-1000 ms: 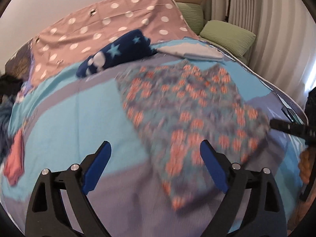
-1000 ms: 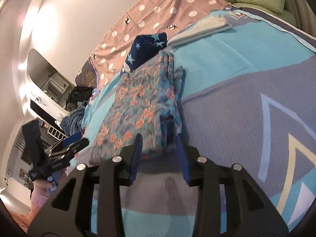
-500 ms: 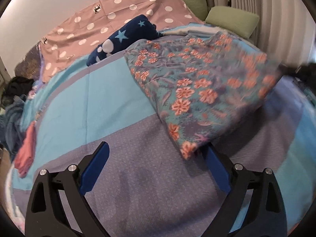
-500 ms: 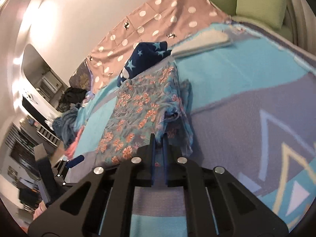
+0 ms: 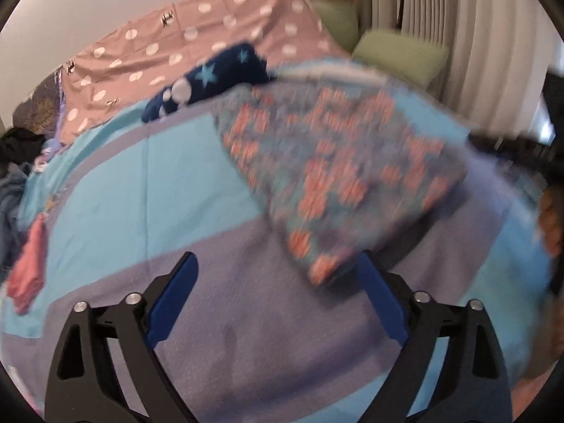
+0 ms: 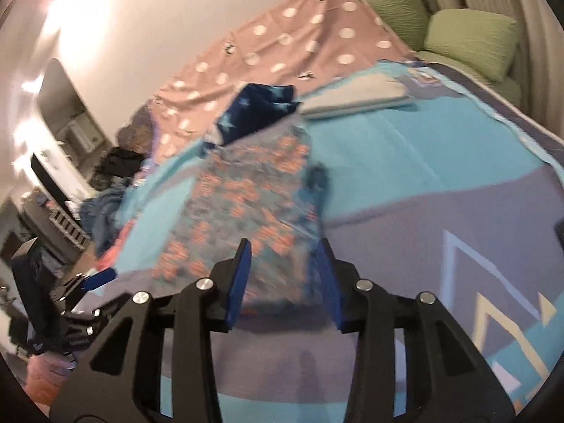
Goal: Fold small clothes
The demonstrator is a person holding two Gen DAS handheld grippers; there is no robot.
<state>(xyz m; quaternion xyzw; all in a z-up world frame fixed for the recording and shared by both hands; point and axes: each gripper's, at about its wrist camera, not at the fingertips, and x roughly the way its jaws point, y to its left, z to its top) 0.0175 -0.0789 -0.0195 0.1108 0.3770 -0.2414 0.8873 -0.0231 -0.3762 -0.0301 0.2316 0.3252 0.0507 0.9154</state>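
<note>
Both grippers stand open over a blue and lilac bedspread (image 5: 116,190): the right gripper (image 6: 283,282) with its blue fingers apart just short of a floral garment (image 6: 243,208), the left gripper (image 5: 278,299) spread wide at that garment's near corner. Blurred, the floral cloth lies folded mid-bed. Beyond it rest a navy star-print piece (image 5: 208,81), a grey folded item (image 6: 356,100) and green pillows (image 6: 469,40).

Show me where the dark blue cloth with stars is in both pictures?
Left wrist view: the star cloth lies upper middle, just behind the flowered garment.
Right wrist view: the star cloth lies upper middle, behind that garment.
Shared landmark: the pink dotted sheet behind it.
</note>
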